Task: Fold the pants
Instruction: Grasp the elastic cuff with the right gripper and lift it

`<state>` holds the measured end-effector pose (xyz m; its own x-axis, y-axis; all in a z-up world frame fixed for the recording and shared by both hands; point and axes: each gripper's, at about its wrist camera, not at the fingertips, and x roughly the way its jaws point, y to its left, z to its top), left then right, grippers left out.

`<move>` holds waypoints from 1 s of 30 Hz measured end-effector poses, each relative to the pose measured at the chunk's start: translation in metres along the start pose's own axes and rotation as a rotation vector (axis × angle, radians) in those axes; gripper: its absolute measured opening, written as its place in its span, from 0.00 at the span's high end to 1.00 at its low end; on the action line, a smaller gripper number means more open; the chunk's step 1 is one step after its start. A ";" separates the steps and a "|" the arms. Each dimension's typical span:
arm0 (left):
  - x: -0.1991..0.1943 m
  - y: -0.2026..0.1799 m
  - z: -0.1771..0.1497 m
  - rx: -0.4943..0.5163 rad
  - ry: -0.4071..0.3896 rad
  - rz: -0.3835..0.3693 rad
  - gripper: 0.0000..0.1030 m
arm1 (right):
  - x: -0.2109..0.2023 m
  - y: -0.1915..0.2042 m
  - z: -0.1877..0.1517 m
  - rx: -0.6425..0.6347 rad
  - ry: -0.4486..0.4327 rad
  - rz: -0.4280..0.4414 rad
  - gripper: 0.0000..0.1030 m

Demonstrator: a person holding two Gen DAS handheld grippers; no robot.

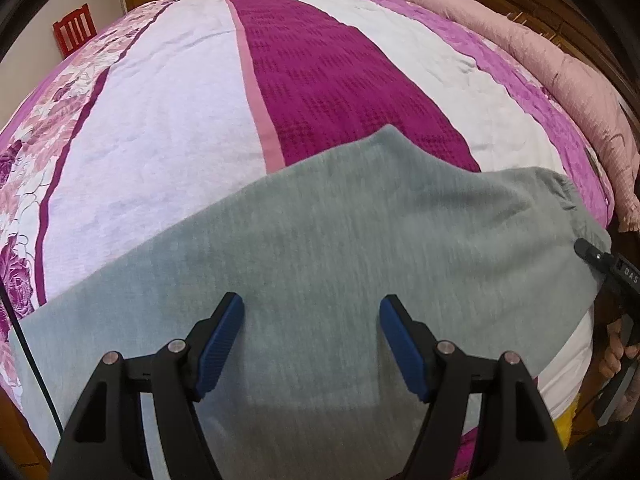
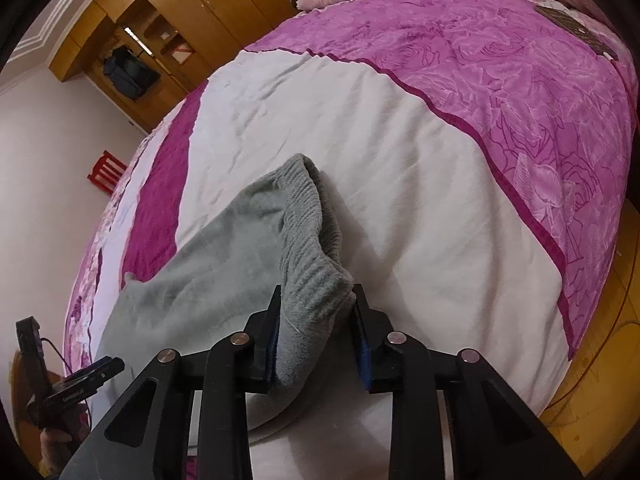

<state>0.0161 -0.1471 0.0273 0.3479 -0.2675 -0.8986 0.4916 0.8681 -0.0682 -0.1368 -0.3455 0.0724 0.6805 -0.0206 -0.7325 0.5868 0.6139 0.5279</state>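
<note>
Grey-green fleece pants (image 1: 340, 232) lie flat across the near edge of the bed, legs running left and waist at the right. My left gripper (image 1: 312, 308) hovers over the middle of the pants, open, its blue pads (image 1: 224, 340) wide apart with only cloth below them. In the right wrist view the ribbed waistband (image 2: 308, 232) bunches up between the jaws of my right gripper (image 2: 316, 300), which is shut on its near corner. The rest of the pants (image 2: 208, 264) trail away to the left. The right gripper's tip (image 1: 592, 256) also shows at the pants' right end.
The bed cover (image 1: 160, 152) has white, magenta and floral stripes. A rolled pink quilt (image 1: 560, 72) lies along the wooden headboard (image 1: 532, 4). A red chair (image 1: 76, 32) and a wooden wardrobe (image 2: 168, 12) stand beyond the bed. A hand (image 1: 616, 352) holds the right gripper's handle.
</note>
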 end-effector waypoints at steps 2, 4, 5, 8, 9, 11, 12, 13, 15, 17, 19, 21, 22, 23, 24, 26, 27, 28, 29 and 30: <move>-0.004 0.005 0.001 -0.014 -0.008 0.003 0.28 | 0.003 -0.001 0.001 0.022 0.018 -0.005 0.69; -0.007 0.010 0.002 -0.031 -0.014 0.007 0.28 | 0.006 -0.006 0.002 0.066 0.022 0.008 0.69; -0.009 0.012 0.003 -0.038 -0.016 0.011 0.28 | 0.007 -0.007 0.003 0.076 0.020 0.014 0.68; -0.016 0.024 0.004 -0.073 -0.023 0.025 0.28 | 0.010 -0.006 0.003 0.060 0.015 0.013 0.68; -0.020 0.029 0.004 -0.088 -0.027 0.031 0.28 | 0.011 -0.005 0.004 0.055 0.014 0.013 0.68; -0.026 0.036 0.003 -0.109 -0.038 0.048 0.28 | 0.012 -0.005 0.005 0.049 0.015 0.014 0.68; -0.030 0.040 0.003 -0.117 -0.045 0.059 0.28 | 0.013 -0.004 0.005 0.046 0.016 0.014 0.68; -0.034 0.046 0.001 -0.128 -0.052 0.073 0.28 | 0.012 -0.003 0.006 0.040 0.013 0.018 0.68; -0.040 0.054 -0.001 -0.146 -0.061 0.094 0.28 | 0.010 -0.001 0.007 0.027 0.003 0.028 0.71; -0.046 0.064 -0.005 -0.170 -0.067 0.116 0.28 | 0.006 0.006 0.008 -0.006 -0.011 0.038 0.73; -0.050 0.074 -0.010 -0.196 -0.068 0.132 0.28 | 0.000 0.016 0.011 -0.049 -0.030 0.052 0.74; -0.053 0.083 -0.015 -0.219 -0.065 0.142 0.28 | -0.007 0.026 0.014 -0.083 -0.047 0.069 0.74; -0.055 0.087 -0.018 -0.231 -0.064 0.149 0.28 | -0.011 0.032 0.015 -0.102 -0.056 0.080 0.74; -0.056 0.091 -0.020 -0.238 -0.063 0.153 0.28 | -0.014 0.038 0.017 -0.118 -0.063 0.089 0.74; -0.057 0.093 -0.023 -0.245 -0.063 0.158 0.28 | -0.018 0.043 0.018 -0.133 -0.069 0.098 0.74; -0.060 0.099 -0.029 -0.260 -0.062 0.165 0.28 | -0.025 0.060 0.020 -0.180 -0.085 0.120 0.74; -0.061 0.101 -0.031 -0.267 -0.062 0.166 0.28 | -0.028 0.068 0.020 -0.201 -0.090 0.132 0.75; -0.063 0.104 -0.034 -0.275 -0.064 0.168 0.28 | -0.032 0.077 0.020 -0.227 -0.095 0.145 0.75; -0.064 0.106 -0.036 -0.281 -0.065 0.169 0.28 | -0.035 0.086 0.019 -0.253 -0.100 0.157 0.75; -0.065 0.108 -0.037 -0.287 -0.066 0.170 0.28 | -0.037 0.096 0.019 -0.282 -0.104 0.171 0.75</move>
<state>0.0170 -0.0201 0.0621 0.4615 -0.1270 -0.8780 0.1803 0.9825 -0.0474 -0.0972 -0.3008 0.1591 0.8081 0.0300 -0.5882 0.3261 0.8089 0.4892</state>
